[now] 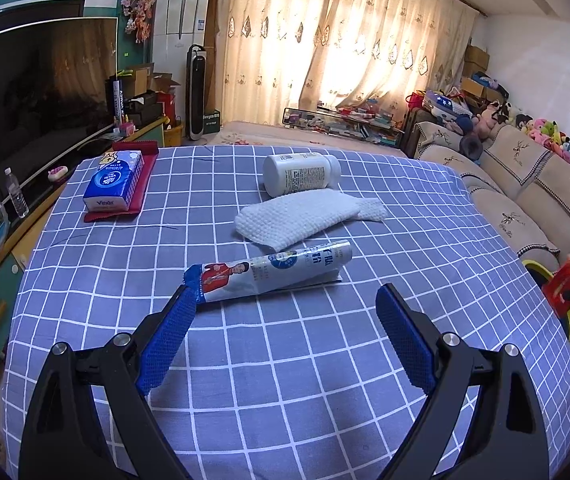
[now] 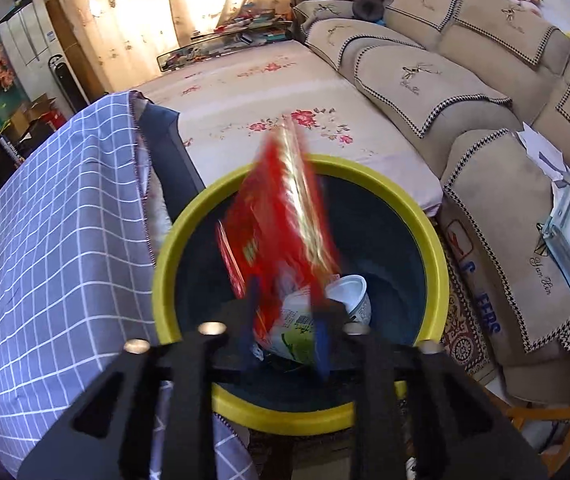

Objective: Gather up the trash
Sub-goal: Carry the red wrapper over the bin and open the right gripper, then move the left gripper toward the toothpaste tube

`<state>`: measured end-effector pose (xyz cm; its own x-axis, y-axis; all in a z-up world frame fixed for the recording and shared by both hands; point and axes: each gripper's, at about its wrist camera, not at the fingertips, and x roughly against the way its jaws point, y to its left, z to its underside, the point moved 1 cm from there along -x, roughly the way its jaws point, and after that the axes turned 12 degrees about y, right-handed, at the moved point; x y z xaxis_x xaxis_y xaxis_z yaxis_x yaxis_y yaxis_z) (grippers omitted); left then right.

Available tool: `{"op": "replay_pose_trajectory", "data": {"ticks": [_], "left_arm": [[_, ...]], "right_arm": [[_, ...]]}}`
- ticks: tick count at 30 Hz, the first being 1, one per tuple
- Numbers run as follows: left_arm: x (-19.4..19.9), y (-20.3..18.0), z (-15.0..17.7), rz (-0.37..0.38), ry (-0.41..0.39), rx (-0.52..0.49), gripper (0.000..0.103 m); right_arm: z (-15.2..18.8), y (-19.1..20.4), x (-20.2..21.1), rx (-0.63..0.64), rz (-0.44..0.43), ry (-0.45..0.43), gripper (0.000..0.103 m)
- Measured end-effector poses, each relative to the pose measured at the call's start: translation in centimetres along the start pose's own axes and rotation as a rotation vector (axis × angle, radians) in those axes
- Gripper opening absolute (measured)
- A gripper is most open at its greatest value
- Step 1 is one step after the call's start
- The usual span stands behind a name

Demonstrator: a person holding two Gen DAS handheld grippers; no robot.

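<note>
Our left gripper [image 1: 287, 300] hanging angled downward, blue pads spread wide with nothing between them, our right gripper [image 2: 285, 300] pitched steeply down, its fingers parted, blurred.

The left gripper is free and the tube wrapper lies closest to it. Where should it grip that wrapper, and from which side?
Grip the tube wrapper across its rounded middle, coming down from above with the open left gripper turned so its fingers straddle the width. It lies flat on the checked cloth, slanted, its twisted blue end by the left finger; the middle looks fuller, so it likely holds better.
</note>
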<state>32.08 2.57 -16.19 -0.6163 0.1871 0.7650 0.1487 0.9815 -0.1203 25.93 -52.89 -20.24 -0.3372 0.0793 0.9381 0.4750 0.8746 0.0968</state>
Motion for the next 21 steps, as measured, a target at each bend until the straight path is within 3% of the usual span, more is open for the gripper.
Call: {"op": "replay_pose_trajectory", "data": {"ticks": [2, 7, 21], "left_arm": [[0.0, -0.1, 0.0, 0.001, 0.0, -0.002, 0.09], [-0.2, -0.3, 0.0, 0.002, 0.006, -0.013, 0.09], [-0.8, 0.4, -2.2, -0.031, 0.058, -0.017, 0.09]], "right_arm": [[0.2, 0.3, 0.4, -0.002, 0.026, -0.023, 0.056], [0.5, 0.4, 0.9, -0.011, 0.005, -0.044, 0.06], [1.0, 2.3, 0.8, 0.047, -0.043, -0.049, 0.062]]}}
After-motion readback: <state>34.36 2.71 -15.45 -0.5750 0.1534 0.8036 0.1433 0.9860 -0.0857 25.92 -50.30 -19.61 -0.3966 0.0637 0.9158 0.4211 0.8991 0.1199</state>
